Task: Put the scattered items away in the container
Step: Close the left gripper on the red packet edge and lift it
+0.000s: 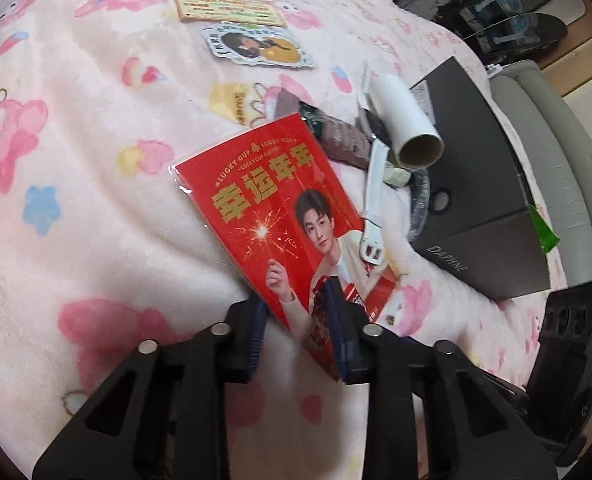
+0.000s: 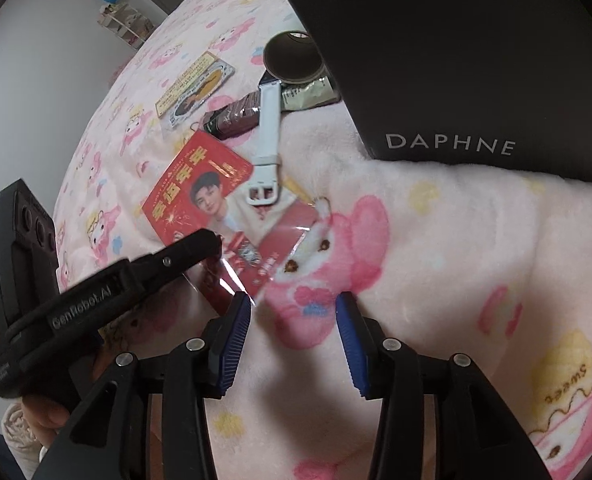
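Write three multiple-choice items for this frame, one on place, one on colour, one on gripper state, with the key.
1. Where does the white strap lie?
A. Inside the black box
B. Across the red card's edge on the blanket
C. On the floor

2. What colour is the card at the left gripper?
A. Red
B. Green
C. Blue

3. How does the right gripper stand?
A. Shut on the strap
B. Shut on the card
C. Open, holding nothing

Key: B, its buckle end overlaps the card beside the box; A, the red face shows in both views; C, only blanket shows between its fingers.
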### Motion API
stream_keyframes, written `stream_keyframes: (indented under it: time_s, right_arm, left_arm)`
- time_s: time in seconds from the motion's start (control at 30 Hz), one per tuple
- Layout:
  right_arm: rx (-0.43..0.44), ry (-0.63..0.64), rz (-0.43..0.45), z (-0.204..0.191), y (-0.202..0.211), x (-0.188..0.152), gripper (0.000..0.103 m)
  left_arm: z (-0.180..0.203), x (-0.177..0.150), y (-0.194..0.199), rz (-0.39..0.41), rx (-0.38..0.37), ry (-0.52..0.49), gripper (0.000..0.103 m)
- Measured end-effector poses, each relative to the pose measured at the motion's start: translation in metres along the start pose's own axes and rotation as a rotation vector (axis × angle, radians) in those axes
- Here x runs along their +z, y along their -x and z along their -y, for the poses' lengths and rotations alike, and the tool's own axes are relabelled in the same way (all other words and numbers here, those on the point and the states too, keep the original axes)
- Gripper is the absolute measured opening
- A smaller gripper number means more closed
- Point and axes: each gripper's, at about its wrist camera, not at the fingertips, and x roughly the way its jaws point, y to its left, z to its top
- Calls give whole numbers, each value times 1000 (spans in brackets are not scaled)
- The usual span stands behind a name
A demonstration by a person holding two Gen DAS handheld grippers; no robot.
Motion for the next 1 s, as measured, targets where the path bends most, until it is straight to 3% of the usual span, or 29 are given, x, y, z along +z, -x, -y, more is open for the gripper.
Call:
stream_keyframes:
  time_s: [0.2,0.4,0.47,0.77,1.0]
  right_arm:
    - [-6,15,35,-4,11,2,40]
    - [-23,9,39,-2,16,1,40]
    - [-25,3,30,1,14,0,40]
    - [-39,13,13,-1,4,4,41]
    - [-38,23,29,2,-3,10,41]
  left_arm:
    - [13,-12,0,-26,-58,-19,20]
    - [27,-18,13,-14,-21,-82,21]
    - [23,-11,19,9,-1,-77,31]
    - [-3,39,20,70,113,-75,50]
    - [-8,41,0,70,115,-86,40]
